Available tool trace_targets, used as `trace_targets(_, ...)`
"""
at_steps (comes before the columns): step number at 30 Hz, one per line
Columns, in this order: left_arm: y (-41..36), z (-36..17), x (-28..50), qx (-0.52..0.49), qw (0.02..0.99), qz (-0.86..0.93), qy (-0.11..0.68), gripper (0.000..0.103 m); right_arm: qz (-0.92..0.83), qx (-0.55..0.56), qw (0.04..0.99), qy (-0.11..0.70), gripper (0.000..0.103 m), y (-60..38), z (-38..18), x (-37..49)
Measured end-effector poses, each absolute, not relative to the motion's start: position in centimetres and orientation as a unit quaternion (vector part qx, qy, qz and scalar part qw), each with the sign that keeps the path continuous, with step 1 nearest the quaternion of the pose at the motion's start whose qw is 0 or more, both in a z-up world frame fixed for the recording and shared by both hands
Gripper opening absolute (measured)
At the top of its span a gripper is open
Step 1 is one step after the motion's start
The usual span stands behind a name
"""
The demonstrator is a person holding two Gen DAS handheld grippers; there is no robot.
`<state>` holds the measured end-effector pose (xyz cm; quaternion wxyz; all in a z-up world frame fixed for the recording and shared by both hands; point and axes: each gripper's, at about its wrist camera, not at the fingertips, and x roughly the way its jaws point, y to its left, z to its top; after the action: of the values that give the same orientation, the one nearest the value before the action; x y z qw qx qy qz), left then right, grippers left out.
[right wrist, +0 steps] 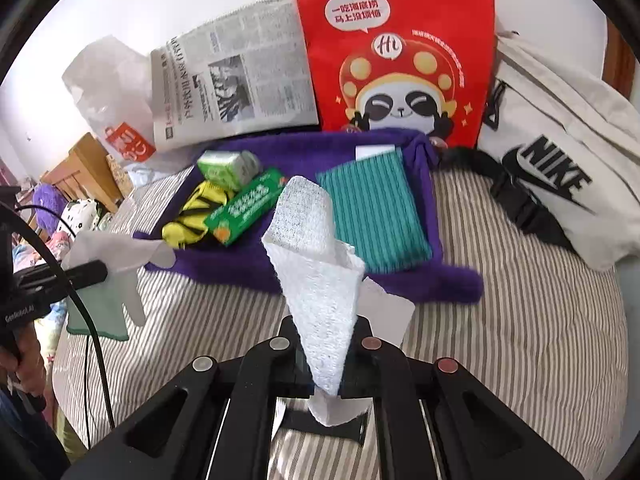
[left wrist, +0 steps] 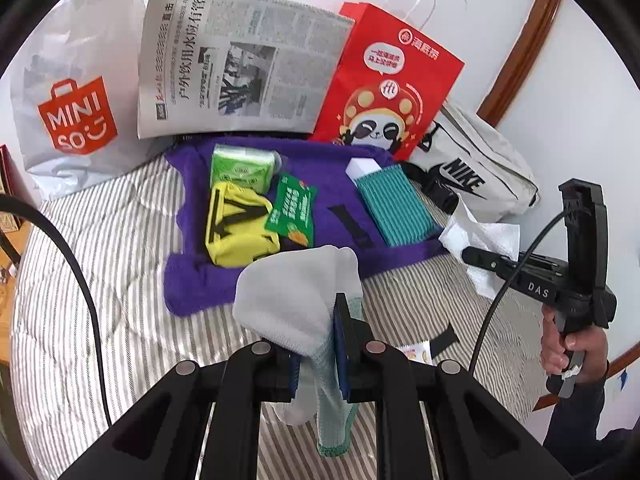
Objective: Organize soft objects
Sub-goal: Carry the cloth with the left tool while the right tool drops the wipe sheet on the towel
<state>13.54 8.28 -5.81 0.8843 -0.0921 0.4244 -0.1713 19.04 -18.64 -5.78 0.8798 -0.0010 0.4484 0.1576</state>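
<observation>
My left gripper point(left wrist: 320, 360) is shut on a white and mint-green sock point(left wrist: 296, 300), held above the striped bed; it also shows in the right wrist view point(right wrist: 100, 280). My right gripper point(right wrist: 326, 364) is shut on a white paper towel point(right wrist: 316, 280), which also shows in the left wrist view point(left wrist: 484, 240). Ahead lies a purple towel point(left wrist: 320, 200) bearing a green tissue pack point(left wrist: 240, 168), a yellow pouch point(left wrist: 236, 228), a green packet point(left wrist: 292, 208) and a teal ribbed cloth point(left wrist: 392, 204).
A white Miniso bag point(left wrist: 72, 100), a newspaper point(left wrist: 240, 64) and a red panda paper bag point(left wrist: 388, 88) stand against the wall. A white Nike bag point(left wrist: 472, 172) lies at the right. The striped bedding point(left wrist: 100, 300) surrounds the towel.
</observation>
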Motion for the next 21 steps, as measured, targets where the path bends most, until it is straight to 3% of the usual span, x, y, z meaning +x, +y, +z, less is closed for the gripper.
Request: trace_targets(21, 12.9, -5.3, 17.1, -0.103, 0.889, -0.149, 0.421, 0.014, 0.159, 0.005, 0.869, 0.469, 0.007, -9.6, -7.7, 34.8)
